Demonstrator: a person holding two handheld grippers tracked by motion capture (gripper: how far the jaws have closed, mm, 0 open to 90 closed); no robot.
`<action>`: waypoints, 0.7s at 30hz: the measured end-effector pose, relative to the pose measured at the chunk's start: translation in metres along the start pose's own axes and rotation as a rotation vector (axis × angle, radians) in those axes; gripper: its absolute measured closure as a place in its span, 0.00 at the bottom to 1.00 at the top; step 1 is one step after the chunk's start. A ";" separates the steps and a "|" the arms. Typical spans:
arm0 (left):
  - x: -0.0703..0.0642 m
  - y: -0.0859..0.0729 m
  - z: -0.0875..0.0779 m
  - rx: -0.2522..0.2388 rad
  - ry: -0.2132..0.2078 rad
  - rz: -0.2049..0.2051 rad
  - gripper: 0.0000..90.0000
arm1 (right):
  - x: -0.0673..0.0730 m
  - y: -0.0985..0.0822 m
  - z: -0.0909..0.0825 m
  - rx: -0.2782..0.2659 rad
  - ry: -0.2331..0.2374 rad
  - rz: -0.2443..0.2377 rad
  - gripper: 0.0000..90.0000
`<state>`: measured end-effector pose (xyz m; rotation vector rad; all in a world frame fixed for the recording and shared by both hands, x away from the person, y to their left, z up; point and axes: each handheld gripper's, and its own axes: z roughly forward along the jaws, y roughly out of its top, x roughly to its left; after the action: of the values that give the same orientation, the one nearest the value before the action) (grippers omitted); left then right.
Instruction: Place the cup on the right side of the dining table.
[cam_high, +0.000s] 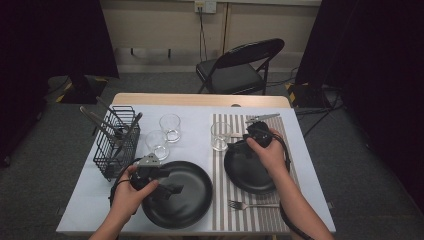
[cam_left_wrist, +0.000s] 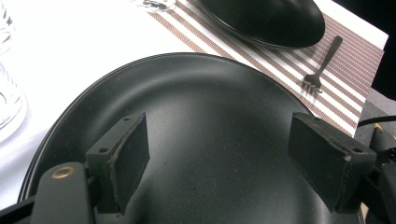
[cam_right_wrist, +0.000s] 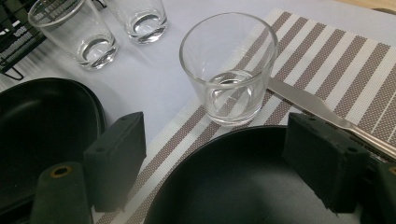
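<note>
Striped placemat (cam_high: 285, 195) as landmark: large black plate (cam_high: 192, 200) lies just left of it, left gripper (cam_high: 167, 187) hovering over it, jaws wide, empty. Smaller black plate (cam_high: 245, 172) sits on the mat; right gripper (cam_high: 239, 141) above its far rim, jaws spread wide, glass (cam_right_wrist: 229, 65) just beyond.

Recording studio setup, black curtains (cam_high: 55, 35), folding chair (cam_high: 240, 67), laid table (cam_high: 200, 112)

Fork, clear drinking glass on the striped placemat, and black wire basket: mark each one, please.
Dark metal fork (cam_high: 250, 204): high view, middle of its handle.
Clear drinking glass on the striped placemat (cam_right_wrist: 229, 70): right gripper view, its side wall.
Black wire basket (cam_high: 117, 145): high view, its front mesh wall.
</note>
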<state>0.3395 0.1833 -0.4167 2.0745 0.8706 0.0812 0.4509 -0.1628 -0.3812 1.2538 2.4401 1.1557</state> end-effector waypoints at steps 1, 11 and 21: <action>0.000 0.000 0.000 -0.001 -0.002 -0.003 0.23 | 0.000 0.000 0.000 0.000 0.000 0.000 0.23; -0.002 0.003 0.002 -0.007 -0.009 -0.001 0.23 | 0.003 -0.008 -0.002 0.007 0.006 -0.003 0.23; -0.002 0.005 0.001 -0.007 -0.009 0.009 0.23 | 0.005 -0.012 -0.006 0.004 0.008 -0.011 0.23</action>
<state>0.3411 0.1793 -0.4134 2.0706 0.8540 0.0796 0.4374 -0.1668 -0.3841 1.2378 2.4531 1.1555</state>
